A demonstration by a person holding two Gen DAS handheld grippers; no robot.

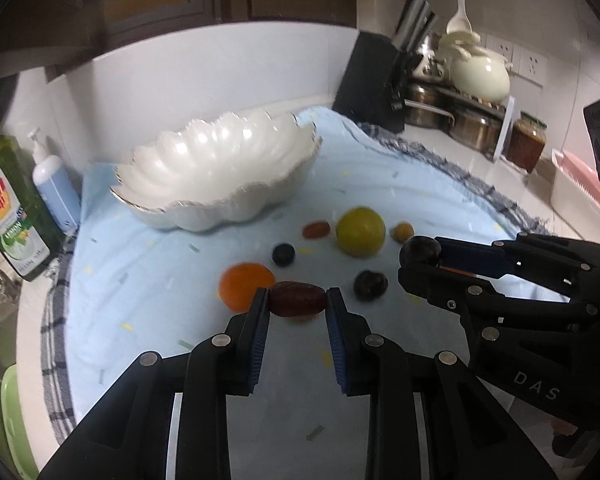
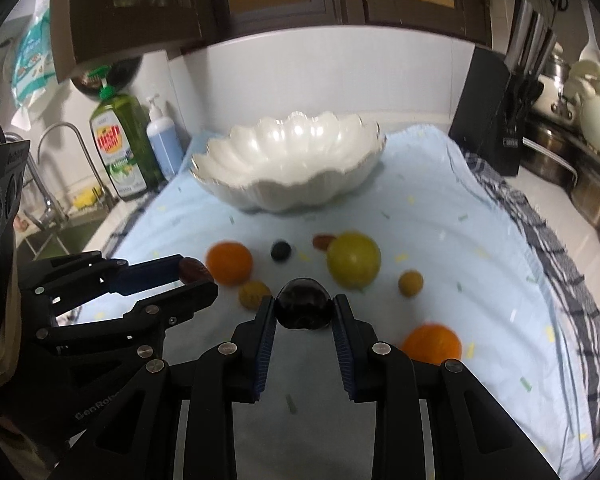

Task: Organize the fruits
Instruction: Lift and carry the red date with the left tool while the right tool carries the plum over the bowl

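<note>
My left gripper (image 1: 298,300) is shut on a brown-red date (image 1: 297,299) and holds it above the light blue cloth (image 1: 148,280). My right gripper (image 2: 305,307) is shut on a dark plum (image 2: 304,306); it also shows in the left wrist view (image 1: 420,251). The white scalloped bowl (image 1: 220,168) stands empty at the back of the cloth. On the cloth lie an orange (image 1: 246,285), a yellow-green fruit (image 1: 360,231), a blueberry (image 1: 283,254), a dark plum (image 1: 370,285), a small red fruit (image 1: 316,229) and a small tan fruit (image 1: 402,232). A second orange (image 2: 432,344) lies at the right.
A green dish soap bottle (image 1: 8,208) and a blue pump bottle (image 1: 54,184) stand left of the bowl, by the sink (image 2: 60,232). A black knife block (image 1: 374,80), steel pots (image 1: 472,124), a jar (image 1: 526,146) and a cream pot (image 1: 480,72) are at the back right.
</note>
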